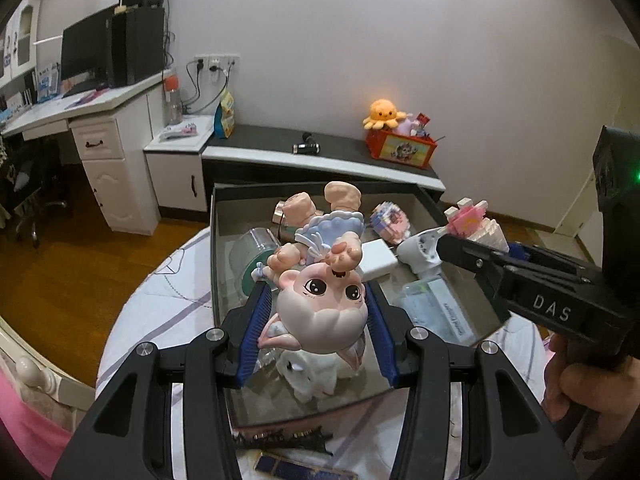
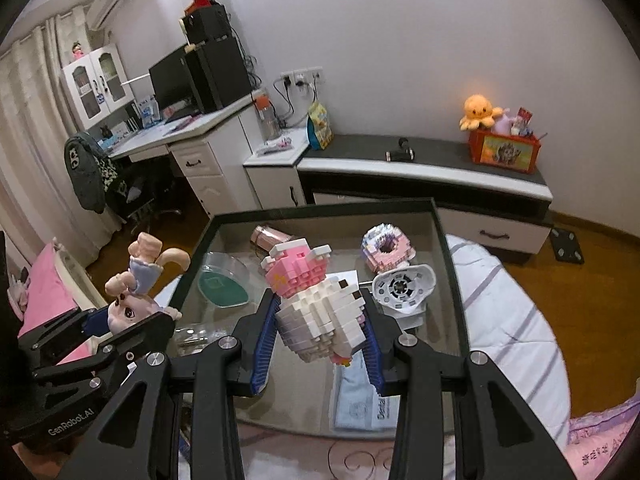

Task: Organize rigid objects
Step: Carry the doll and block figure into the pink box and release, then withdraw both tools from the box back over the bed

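My left gripper [image 1: 316, 304] is shut on a pink-haired doll figurine [image 1: 320, 280], held upside down above the near part of a dark open box [image 1: 216, 240] on the bed. The doll also shows at the left of the right wrist view [image 2: 132, 304]. My right gripper [image 2: 320, 320] is shut on a pink and white brick-built figure [image 2: 316, 304], held over the box [image 2: 452, 264]. In the left wrist view that figure [image 1: 476, 224] hangs at the box's right side.
The box holds a clear round container [image 2: 222, 280], a pink jar [image 2: 268, 236], a brick-built donut [image 2: 386, 246], a white device [image 2: 404, 286], a white plush [image 1: 312, 372] and a packet [image 2: 360, 404]. A low cabinet [image 2: 420, 176] with an orange toy bin [image 2: 504, 148] stands behind.
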`<move>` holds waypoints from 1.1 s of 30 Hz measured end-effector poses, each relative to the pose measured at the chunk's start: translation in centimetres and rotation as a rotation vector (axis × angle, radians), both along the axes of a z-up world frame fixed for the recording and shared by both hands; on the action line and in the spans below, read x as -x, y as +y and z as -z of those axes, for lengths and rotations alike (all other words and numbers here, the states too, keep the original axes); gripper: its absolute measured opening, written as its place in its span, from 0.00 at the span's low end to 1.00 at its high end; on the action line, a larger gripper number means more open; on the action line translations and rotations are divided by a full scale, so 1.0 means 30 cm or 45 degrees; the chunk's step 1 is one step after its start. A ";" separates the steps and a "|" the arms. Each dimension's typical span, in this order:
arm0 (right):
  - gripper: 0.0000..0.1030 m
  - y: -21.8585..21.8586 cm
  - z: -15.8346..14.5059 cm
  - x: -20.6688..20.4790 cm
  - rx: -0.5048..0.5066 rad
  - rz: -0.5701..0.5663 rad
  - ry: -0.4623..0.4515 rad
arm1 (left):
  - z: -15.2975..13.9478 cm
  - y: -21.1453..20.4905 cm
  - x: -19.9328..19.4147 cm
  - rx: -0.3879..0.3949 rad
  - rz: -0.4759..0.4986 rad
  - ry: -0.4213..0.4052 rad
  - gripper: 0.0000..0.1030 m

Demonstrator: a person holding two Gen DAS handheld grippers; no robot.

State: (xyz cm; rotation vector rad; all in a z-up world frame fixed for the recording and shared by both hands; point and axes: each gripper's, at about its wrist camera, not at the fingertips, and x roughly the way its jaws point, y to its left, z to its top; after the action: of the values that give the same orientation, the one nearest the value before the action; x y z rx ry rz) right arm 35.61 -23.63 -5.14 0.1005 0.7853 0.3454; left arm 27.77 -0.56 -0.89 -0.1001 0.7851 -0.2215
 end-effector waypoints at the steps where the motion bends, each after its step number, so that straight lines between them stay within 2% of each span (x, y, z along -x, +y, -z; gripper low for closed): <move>1: 0.38 0.001 0.016 -0.014 0.000 0.001 0.014 | 0.011 -0.002 -0.012 -0.005 -0.002 0.011 0.47; 5: 0.38 -0.007 0.051 -0.043 -0.006 0.016 0.054 | 0.039 -0.009 -0.052 -0.021 -0.020 0.026 0.48; 7: 0.39 -0.019 0.064 -0.053 -0.020 0.040 0.066 | 0.039 -0.001 -0.057 -0.007 -0.031 0.026 0.55; 8: 0.42 -0.025 0.067 -0.056 -0.028 0.046 0.070 | 0.034 0.005 -0.054 -0.011 -0.048 0.013 0.66; 9: 0.53 -0.033 0.069 -0.057 -0.043 0.048 0.074 | 0.028 0.007 -0.048 -0.018 -0.061 0.000 0.78; 10: 0.62 -0.039 0.069 -0.056 -0.053 0.053 0.074 | 0.022 0.012 -0.041 -0.025 -0.074 -0.018 0.83; 11: 0.84 -0.044 0.067 -0.053 -0.057 0.060 0.070 | 0.010 0.025 -0.030 -0.026 -0.085 -0.042 0.89; 14: 0.88 -0.057 0.061 -0.031 -0.074 0.072 0.059 | -0.006 0.048 -0.002 -0.018 -0.109 -0.066 0.97; 17: 1.00 -0.077 0.057 -0.003 -0.069 0.111 0.051 | -0.011 0.084 0.032 -0.024 -0.129 -0.068 0.98; 26: 1.00 -0.110 0.068 0.124 -0.095 0.154 0.055 | 0.007 0.188 0.163 -0.027 -0.195 -0.052 0.98; 33: 1.00 -0.103 0.080 0.196 -0.084 0.161 0.061 | 0.046 0.206 0.245 -0.038 -0.204 -0.011 0.98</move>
State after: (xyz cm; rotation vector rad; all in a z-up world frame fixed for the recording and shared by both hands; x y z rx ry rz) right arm 29.74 -26.71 -7.55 0.2204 0.8106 0.2498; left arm 20.41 5.63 -2.26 -0.1332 0.7676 -0.0586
